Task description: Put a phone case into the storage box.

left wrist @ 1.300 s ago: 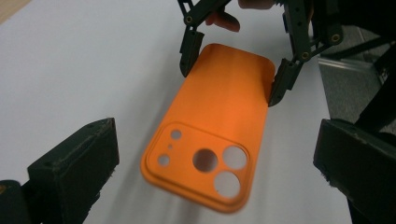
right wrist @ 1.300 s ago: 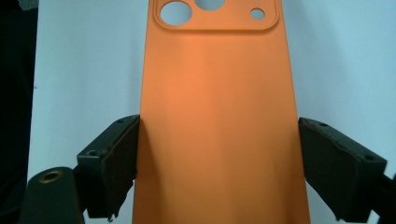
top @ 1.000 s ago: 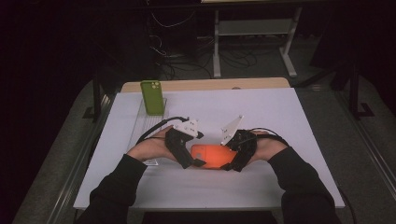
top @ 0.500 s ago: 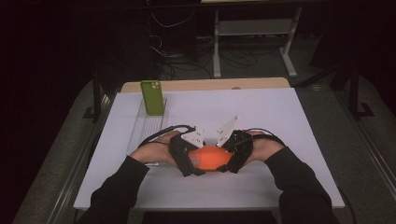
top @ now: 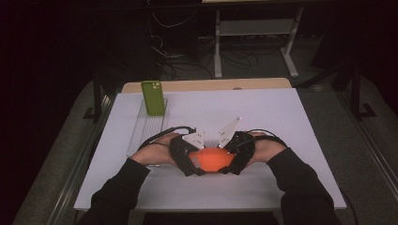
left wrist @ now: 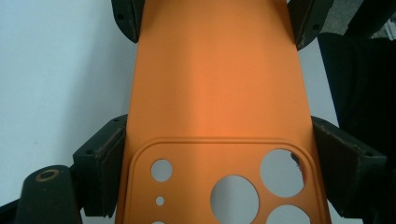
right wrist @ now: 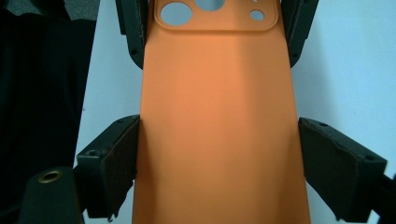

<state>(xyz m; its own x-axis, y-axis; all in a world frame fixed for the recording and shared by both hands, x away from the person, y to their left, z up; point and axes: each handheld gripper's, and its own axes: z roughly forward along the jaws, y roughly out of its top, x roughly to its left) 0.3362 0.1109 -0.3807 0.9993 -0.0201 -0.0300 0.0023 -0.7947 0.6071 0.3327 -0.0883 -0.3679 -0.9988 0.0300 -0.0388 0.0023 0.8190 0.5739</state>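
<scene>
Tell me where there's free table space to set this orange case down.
Free: the wide white patch right of the green phone, beyond both grippers, and the table's right side. Crowded: the near middle, where the left gripper and right gripper clamp the orange case.

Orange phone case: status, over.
Left claw and right claw each clamped across the orange phone case, one at each end. Case held between both hands near the table's front edge. Green phone stands well clear, far left.

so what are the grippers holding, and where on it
An orange phone case, gripped across its two long edges by both: the left gripper at the camera-cutout end, the right gripper at the plain end.
</scene>
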